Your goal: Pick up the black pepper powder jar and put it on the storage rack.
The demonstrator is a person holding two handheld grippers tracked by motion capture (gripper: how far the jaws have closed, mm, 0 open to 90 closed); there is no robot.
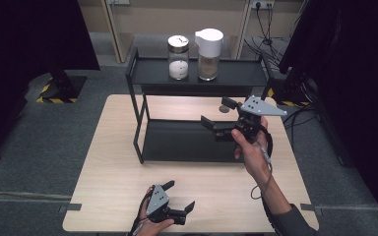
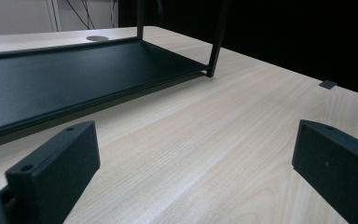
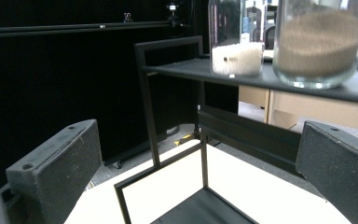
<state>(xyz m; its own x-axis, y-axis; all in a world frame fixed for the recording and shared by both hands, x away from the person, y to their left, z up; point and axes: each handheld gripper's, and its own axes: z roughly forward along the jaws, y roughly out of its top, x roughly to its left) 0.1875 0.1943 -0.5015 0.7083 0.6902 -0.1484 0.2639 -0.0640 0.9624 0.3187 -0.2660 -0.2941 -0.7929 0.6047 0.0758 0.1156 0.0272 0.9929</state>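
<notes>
Brown jar: The jar with the white lid stands up straight on the top shelf of the black rack. It holds brown grains. In my right gripper view it is up high and to the right, above my jaws.

White jar: The jar with white grains stands just beside the brown one, on its left in the high view. The two do not touch. It is also above my jaws in the right gripper view.

Right gripper: My right gripper is lifted up over the low shelf of the rack. Its jaws are spread wide and hold nothing.

Which way to go: The jars are farther away and higher than my right gripper. I think I must go up and forward to reach one. The jars are tall, so I think the jaws should come at one from the side.

Nearer hand: My right gripper is much nearer to the jars. So I think this is a job for my right hand.

Left gripper: My left gripper rests low at the near edge of the table, well apart from the rack. Its jaws are spread wide too, with nothing in them. In the left gripper view I see the wood table and the low shelf.

Watch out: The jars stand close together, so I think one jaw could bump the other jar.
</notes>
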